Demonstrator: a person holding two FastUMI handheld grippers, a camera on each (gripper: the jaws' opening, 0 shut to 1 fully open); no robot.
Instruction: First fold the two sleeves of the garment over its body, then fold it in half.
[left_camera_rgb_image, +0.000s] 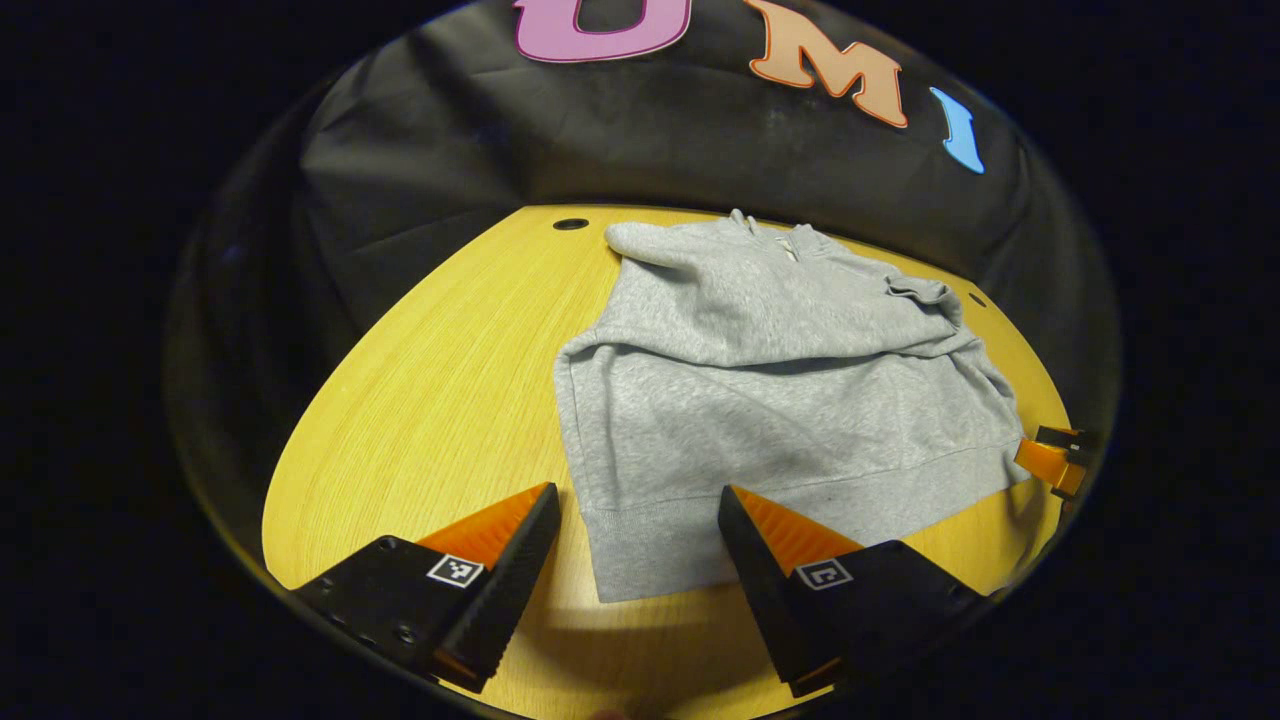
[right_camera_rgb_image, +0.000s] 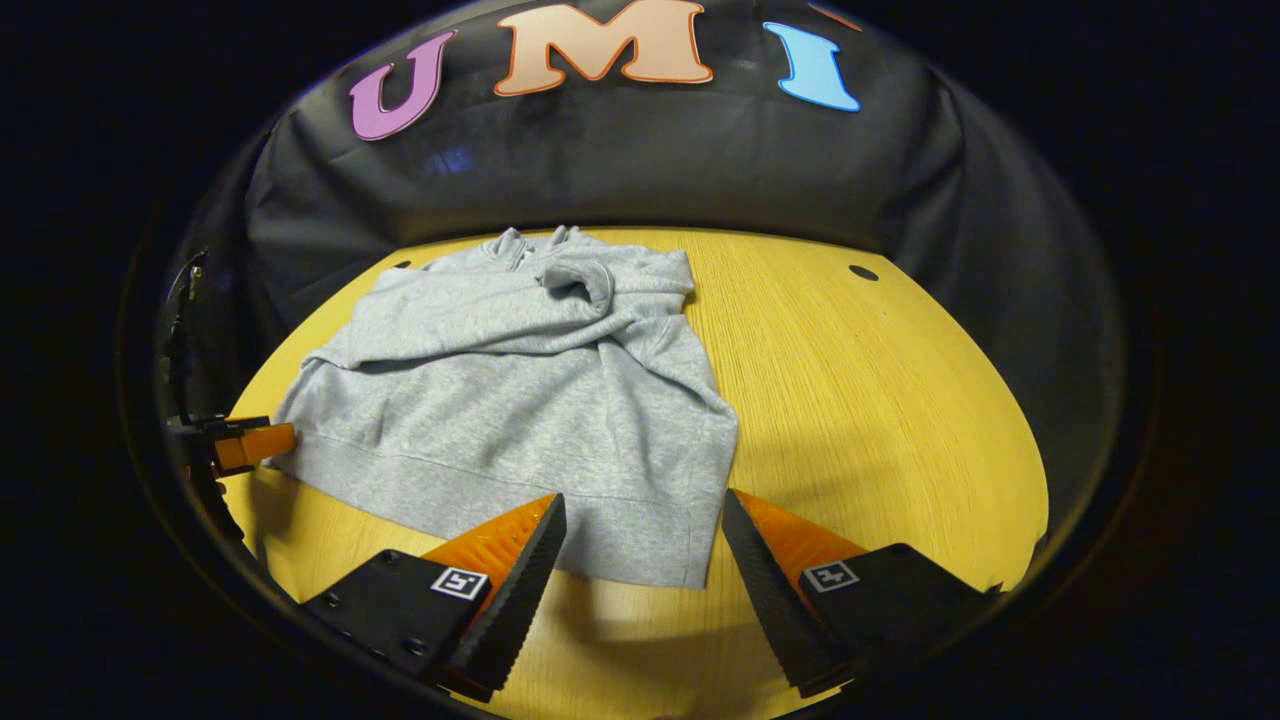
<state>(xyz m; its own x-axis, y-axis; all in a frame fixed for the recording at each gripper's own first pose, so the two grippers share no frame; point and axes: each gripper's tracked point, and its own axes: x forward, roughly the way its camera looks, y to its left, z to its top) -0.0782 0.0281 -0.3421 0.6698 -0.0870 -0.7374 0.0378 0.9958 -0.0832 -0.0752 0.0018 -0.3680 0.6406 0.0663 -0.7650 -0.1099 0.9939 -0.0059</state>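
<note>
At the right edge of the left gripper view the right gripper (left_camera_rgb_image: 1055, 462) is cut off, so little more than a fingertip shows there beside the hem corner; likewise the left gripper (right_camera_rgb_image: 245, 445) is a stub at the left edge of the right gripper view, its fingers hard to make out. There is one garment (left_camera_rgb_image: 770, 400), one table (left_camera_rgb_image: 440, 400), two grippers. The garment, a grey sweatshirt, lies flat across the centre of the yellow wooden table, hem toward the bottom of the frame, collar toward the top. Both sleeves are laid across its upper body, rumpled and overlapping. At the bottom of each view, each gripper's own jaws stand wide apart, empty, hovering over a lower hem corner, one finger above cloth and one above bare wood.
</note>
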